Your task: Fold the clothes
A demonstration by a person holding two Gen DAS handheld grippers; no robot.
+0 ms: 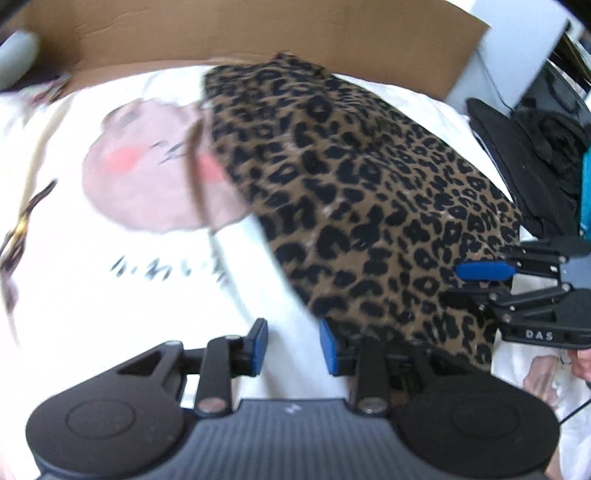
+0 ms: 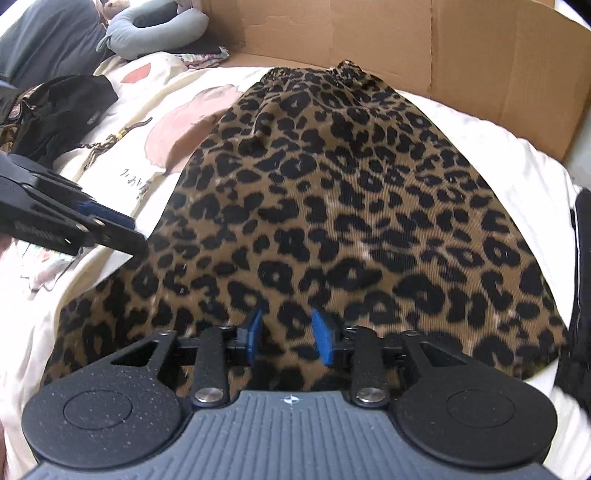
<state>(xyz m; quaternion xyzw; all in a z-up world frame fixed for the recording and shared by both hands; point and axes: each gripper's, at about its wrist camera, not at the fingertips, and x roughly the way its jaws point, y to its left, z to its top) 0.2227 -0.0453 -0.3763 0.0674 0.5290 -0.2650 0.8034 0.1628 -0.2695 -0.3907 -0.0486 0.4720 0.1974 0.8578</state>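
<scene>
A leopard-print garment (image 2: 332, 192) lies spread on a white bed sheet (image 2: 122, 177) with a pink cartoon print. My right gripper (image 2: 288, 338) hovers over the garment's near hem. Its blue pads (image 2: 320, 338) stand apart, with flat fabric showing between them and no pinch. My left gripper (image 1: 293, 345) is open at the garment's (image 1: 369, 192) left lower edge. Only white sheet (image 1: 147, 295) shows between its fingers, and the right pad (image 1: 328, 347) sits against the fabric edge. Each gripper also appears in the other's view: the right gripper (image 1: 476, 284) and the left gripper (image 2: 122, 229).
A cardboard wall (image 2: 406, 37) stands behind the bed. A grey neck pillow (image 2: 155, 29) and a black garment (image 2: 62, 110) lie at the far left. More dark clothes (image 1: 535, 155) are piled past the garment's right side. A thin beaded cord (image 2: 110, 142) lies on the sheet.
</scene>
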